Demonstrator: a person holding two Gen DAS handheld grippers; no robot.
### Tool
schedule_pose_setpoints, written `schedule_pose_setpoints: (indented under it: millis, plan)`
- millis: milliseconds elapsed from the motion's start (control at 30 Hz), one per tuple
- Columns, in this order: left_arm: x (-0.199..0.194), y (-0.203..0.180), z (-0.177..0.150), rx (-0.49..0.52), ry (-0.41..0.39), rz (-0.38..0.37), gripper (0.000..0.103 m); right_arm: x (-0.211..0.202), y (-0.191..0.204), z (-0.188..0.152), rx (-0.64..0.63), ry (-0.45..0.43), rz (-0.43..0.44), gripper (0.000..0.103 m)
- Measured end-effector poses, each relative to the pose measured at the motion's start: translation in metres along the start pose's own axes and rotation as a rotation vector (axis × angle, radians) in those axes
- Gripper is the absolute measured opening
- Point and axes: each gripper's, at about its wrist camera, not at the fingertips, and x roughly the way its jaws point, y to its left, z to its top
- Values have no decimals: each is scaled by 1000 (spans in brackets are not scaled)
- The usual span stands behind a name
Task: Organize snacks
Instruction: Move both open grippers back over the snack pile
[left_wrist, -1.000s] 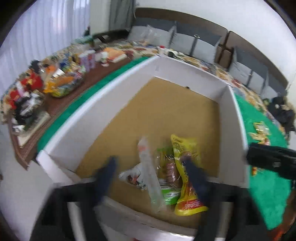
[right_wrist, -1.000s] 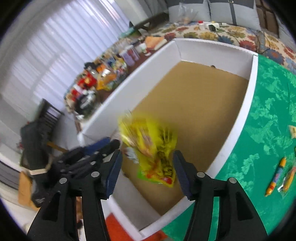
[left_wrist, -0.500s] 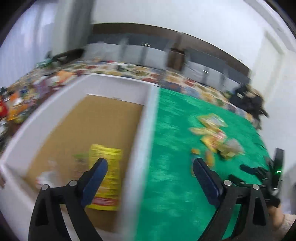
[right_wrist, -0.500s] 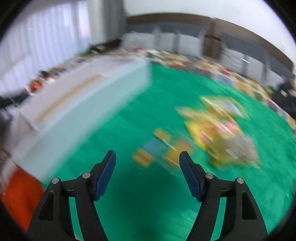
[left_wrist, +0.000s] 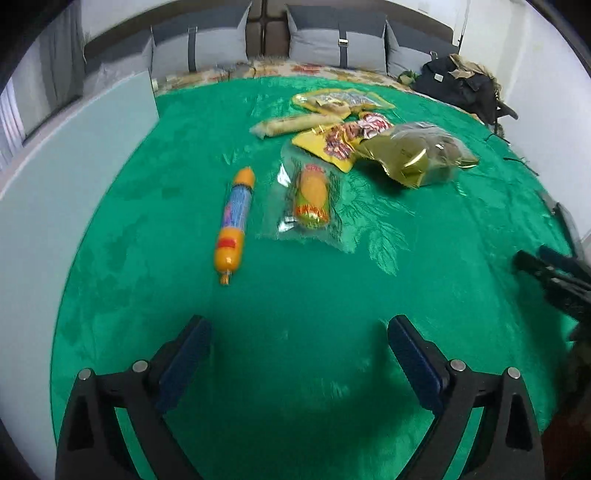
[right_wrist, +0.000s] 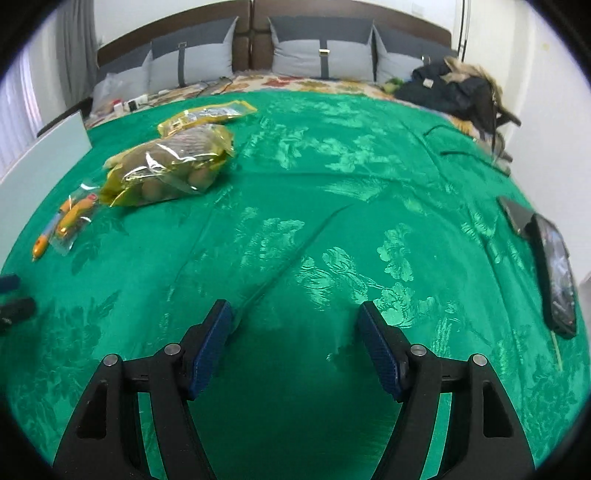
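Several snacks lie on the green cloth (left_wrist: 295, 280): an orange and blue sausage stick (left_wrist: 234, 221), a clear packet with an orange snack (left_wrist: 310, 199), a yellow and red packet (left_wrist: 340, 142), a gold bag (left_wrist: 417, 153), a pale long roll (left_wrist: 291, 123) and a yellow pack (left_wrist: 340, 99) behind them. My left gripper (left_wrist: 299, 332) hangs open and empty over bare cloth, short of the stick. My right gripper (right_wrist: 295, 314) is open and empty too, right of the gold bag (right_wrist: 166, 166) and the stick (right_wrist: 44, 240). Its dark fingers (left_wrist: 546, 273) show at the left wrist view's right edge.
The white box wall (left_wrist: 74, 177) runs along the left, also seen as a corner (right_wrist: 37, 170) in the right wrist view. A dark phone (right_wrist: 557, 273) lies on the cloth at the right. Dark clothing (right_wrist: 454, 88) and grey pillows sit at the back.
Both grippers swung right from over the white box to over the green cloth. The yellow packet seen between the right fingers stayed behind in the box, and both jaws stand wider.
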Motion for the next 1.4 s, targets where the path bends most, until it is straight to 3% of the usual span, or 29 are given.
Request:
schedule_pose_setpoints:
  millis: [167, 433, 1400]
  plan:
    - [8, -5, 1, 39, -21, 18, 103, 12, -4, 7, 5, 12, 12, 75]
    - [12, -5, 1, 27, -31, 27, 103, 3, 5, -5, 9, 20, 13, 84]
    - [13, -5, 1, 28, -33, 27, 103, 2, 6, -6, 10, 20, 12, 85]
